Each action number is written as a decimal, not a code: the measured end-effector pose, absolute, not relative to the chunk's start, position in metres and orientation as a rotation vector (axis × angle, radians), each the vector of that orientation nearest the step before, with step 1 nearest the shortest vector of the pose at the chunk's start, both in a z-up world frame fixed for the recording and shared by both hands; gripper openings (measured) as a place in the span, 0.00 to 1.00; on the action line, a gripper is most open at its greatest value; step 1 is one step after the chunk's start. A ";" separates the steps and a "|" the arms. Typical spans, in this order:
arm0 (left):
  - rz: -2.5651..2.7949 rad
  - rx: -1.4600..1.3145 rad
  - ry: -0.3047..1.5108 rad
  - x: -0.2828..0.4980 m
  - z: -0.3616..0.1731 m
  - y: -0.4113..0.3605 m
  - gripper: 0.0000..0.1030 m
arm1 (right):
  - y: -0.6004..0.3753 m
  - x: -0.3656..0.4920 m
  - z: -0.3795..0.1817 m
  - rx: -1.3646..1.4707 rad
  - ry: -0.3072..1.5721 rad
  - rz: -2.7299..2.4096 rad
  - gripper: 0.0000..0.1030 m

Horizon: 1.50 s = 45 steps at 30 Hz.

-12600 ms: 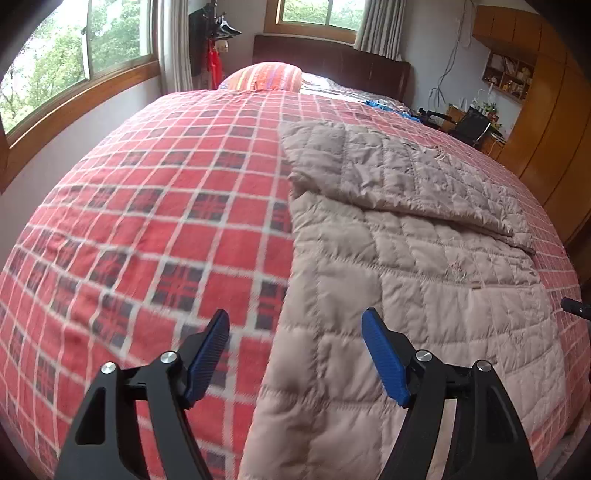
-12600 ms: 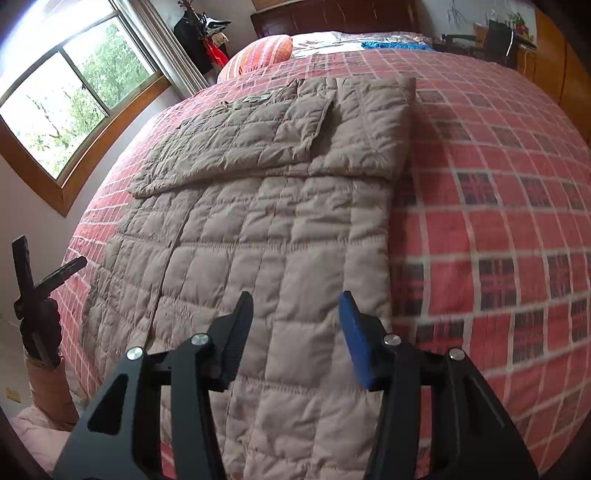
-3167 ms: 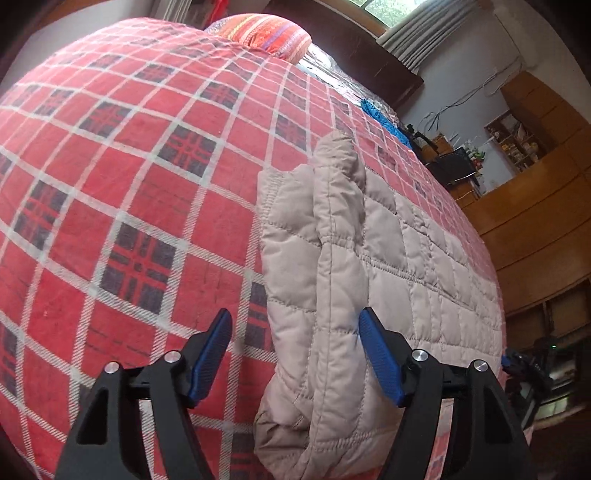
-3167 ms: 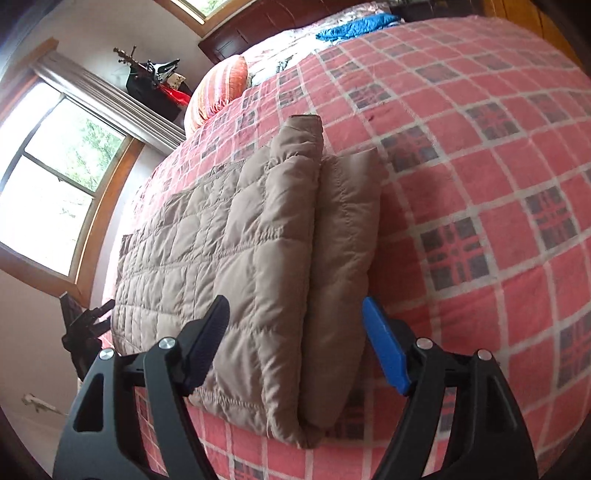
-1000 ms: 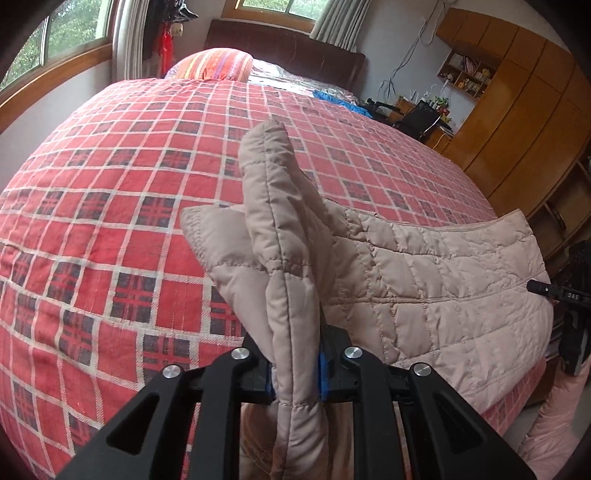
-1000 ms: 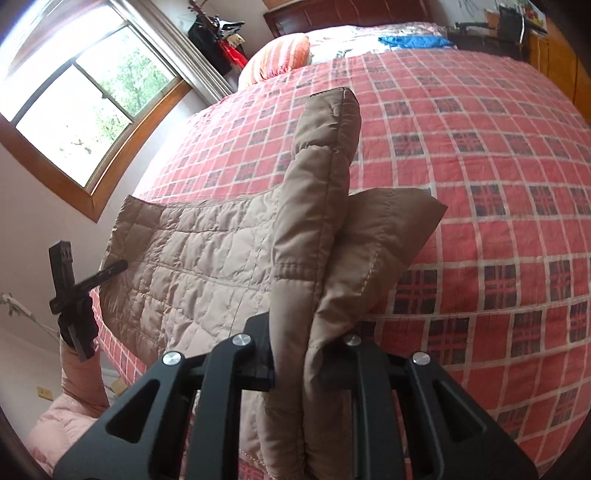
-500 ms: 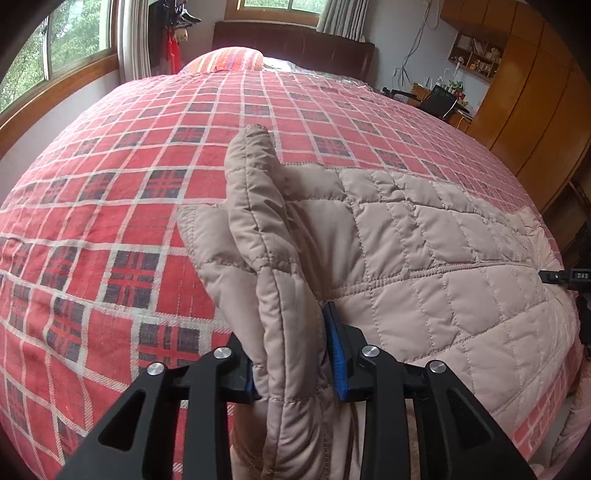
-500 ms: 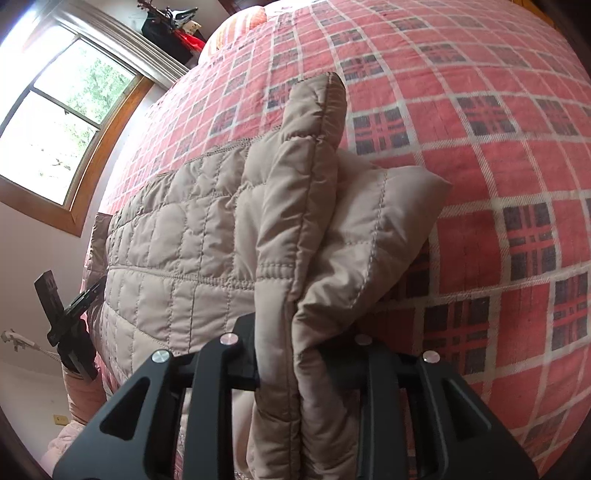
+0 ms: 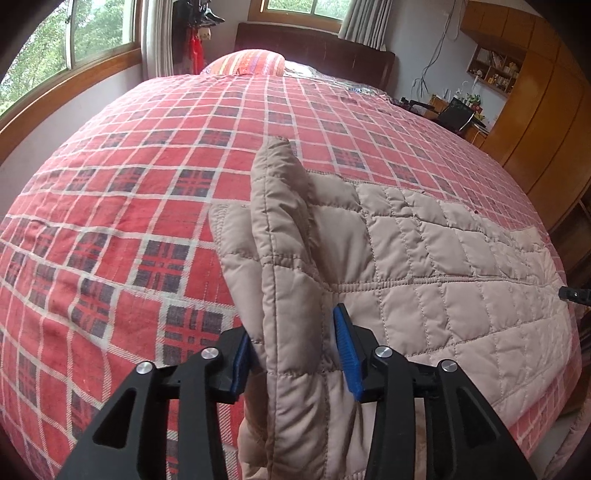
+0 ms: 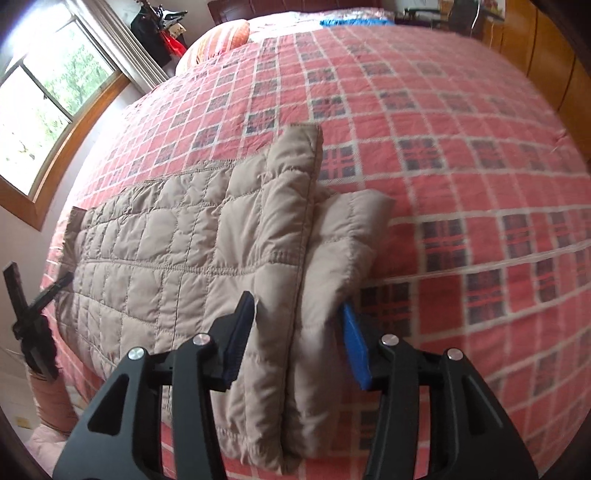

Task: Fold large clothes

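Both grippers' fingers stand partly open, straddling the folded beige quilted jacket (image 9: 424,266) with gaps to the fabric, neither clamping. Left gripper (image 9: 295,354): blue pads flank the upright folded edge; the left pad looks to touch the fabric, the right pad stands clear. Right gripper (image 10: 299,350): pads either side of the stacked layers, apart from them. Jacket lies across the near edge of the bed's red plaid blanket (image 9: 129,192). Left view alone shows wooden cabinets (image 9: 535,92); right view alone shows blue cloth (image 10: 354,21) near the headboard. Striped pillow (image 9: 247,62) at the head end.
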<state>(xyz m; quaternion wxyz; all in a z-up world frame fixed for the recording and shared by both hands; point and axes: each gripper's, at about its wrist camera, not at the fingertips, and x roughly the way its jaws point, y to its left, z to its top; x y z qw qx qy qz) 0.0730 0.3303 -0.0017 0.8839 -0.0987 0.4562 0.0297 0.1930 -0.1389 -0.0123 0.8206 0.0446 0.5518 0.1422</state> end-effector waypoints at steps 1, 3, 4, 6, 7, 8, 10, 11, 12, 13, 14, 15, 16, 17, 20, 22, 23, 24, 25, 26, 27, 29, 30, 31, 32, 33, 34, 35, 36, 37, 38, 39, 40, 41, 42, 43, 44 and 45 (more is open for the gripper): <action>0.067 -0.207 0.943 0.070 0.003 0.331 0.42 | -0.138 0.189 -0.005 0.072 1.156 0.292 0.45; 0.079 -0.199 0.933 0.065 0.009 0.332 0.44 | -0.132 0.177 0.016 0.028 1.110 0.298 0.45; 0.088 -0.189 0.928 0.062 0.012 0.331 0.44 | -0.129 0.173 0.022 0.020 1.100 0.314 0.45; 0.101 -0.169 0.915 0.056 0.016 0.328 0.45 | -0.117 0.166 0.033 0.023 1.110 0.378 0.34; 0.101 -0.163 0.913 0.054 0.018 0.327 0.46 | -0.111 0.165 0.034 0.017 1.127 0.391 0.30; 0.102 -0.160 0.913 0.052 0.019 0.326 0.47 | -0.104 0.164 0.034 0.007 1.146 0.399 0.28; 0.105 -0.154 0.914 0.050 0.021 0.323 0.47 | -0.086 0.165 0.031 -0.021 1.183 0.403 0.27; 0.108 -0.148 0.914 0.049 0.022 0.321 0.47 | -0.081 0.166 0.029 -0.030 1.196 0.404 0.21; 0.110 -0.142 0.914 0.048 0.022 0.320 0.47 | -0.074 0.167 0.025 -0.032 1.213 0.411 0.18; 0.109 -0.137 0.914 0.047 0.023 0.319 0.48 | -0.068 0.169 0.020 -0.032 1.238 0.416 0.18; 0.109 -0.134 0.915 0.046 0.023 0.318 0.48 | -0.062 0.171 0.014 -0.033 1.265 0.423 0.18; 0.111 -0.133 0.917 0.045 0.023 0.317 0.49 | -0.058 0.173 0.009 -0.029 1.285 0.430 0.18; 0.113 -0.132 0.922 0.045 0.022 0.316 0.49 | -0.050 0.171 0.004 -0.035 1.298 0.426 0.18; 0.114 -0.133 0.928 0.044 0.021 0.316 0.49 | -0.047 0.172 -0.002 -0.038 1.316 0.417 0.18; 0.112 -0.144 0.941 0.044 0.017 0.318 0.50 | -0.047 0.173 -0.014 -0.035 1.353 0.403 0.16; 0.111 -0.153 0.951 0.045 0.014 0.320 0.53 | -0.047 0.176 -0.023 -0.033 1.371 0.384 0.15; 0.108 -0.157 0.957 0.046 0.012 0.321 0.53 | -0.047 0.178 -0.027 -0.027 1.377 0.382 0.14; 0.108 -0.160 0.962 0.048 0.011 0.321 0.53 | -0.047 0.182 -0.031 -0.018 1.388 0.374 0.13; 0.107 -0.162 0.966 0.050 0.009 0.322 0.54 | -0.047 0.184 -0.033 -0.019 1.394 0.371 0.13; 0.104 -0.167 0.971 0.052 0.007 0.323 0.54 | -0.045 0.187 -0.034 -0.021 1.397 0.368 0.13; 0.096 -0.176 0.977 0.054 0.006 0.324 0.55 | -0.043 0.189 -0.035 -0.026 1.404 0.362 0.13; 0.072 -0.195 0.992 0.057 0.003 0.326 0.58 | -0.041 0.193 -0.040 -0.028 1.429 0.342 0.11; 0.064 -0.202 1.000 0.059 0.001 0.327 0.60 | -0.041 0.194 -0.041 -0.032 1.435 0.329 0.08; 0.056 -0.207 1.012 0.060 -0.002 0.327 0.61 | -0.041 0.193 -0.041 -0.037 1.436 0.324 0.07; 0.050 -0.211 1.023 0.061 -0.005 0.328 0.61 | -0.042 0.192 -0.039 -0.042 1.435 0.321 0.07; 0.041 -0.218 1.033 0.062 -0.007 0.328 0.63 | -0.045 0.191 -0.037 -0.043 1.433 0.317 0.06; 0.027 -0.228 1.041 0.063 -0.010 0.330 0.65 | -0.047 0.191 -0.036 -0.049 1.431 0.308 0.06; 0.008 -0.242 1.051 0.064 -0.012 0.330 0.65 | -0.049 0.190 -0.035 -0.053 1.429 0.299 0.06; -0.012 -0.260 1.063 0.066 -0.015 0.331 0.67 | -0.053 0.191 -0.036 -0.051 1.434 0.288 0.06; -0.025 -0.275 1.071 0.067 -0.017 0.332 0.69 | -0.056 0.192 -0.037 -0.048 1.440 0.282 0.06; -0.028 -0.285 1.075 0.068 -0.020 0.333 0.70 | -0.059 0.193 -0.039 -0.046 1.446 0.273 0.06; -0.029 -0.291 1.078 0.069 -0.023 0.334 0.73 | -0.062 0.194 -0.042 -0.042 1.452 0.271 0.06; -0.029 -0.296 1.083 0.070 -0.025 0.335 0.75 | -0.065 0.196 -0.044 -0.034 1.459 0.275 0.06; -0.031 -0.308 1.087 0.069 -0.028 0.336 0.76 | -0.067 0.198 -0.048 -0.020 1.469 0.279 0.06; -0.038 -0.323 1.089 0.068 -0.031 0.338 0.76 | -0.068 0.200 -0.053 -0.014 1.477 0.282 0.06; -0.048 -0.335 1.095 0.068 -0.032 0.340 0.77 | -0.069 0.202 -0.056 -0.012 1.482 0.286 0.06; -0.057 -0.348 1.096 0.066 -0.033 0.342 0.77 | -0.069 0.204 -0.061 -0.011 1.489 0.291 0.06; -0.069 -0.359 1.096 0.063 -0.034 0.343 0.77 | -0.070 0.205 -0.065 -0.009 1.493 0.292 0.06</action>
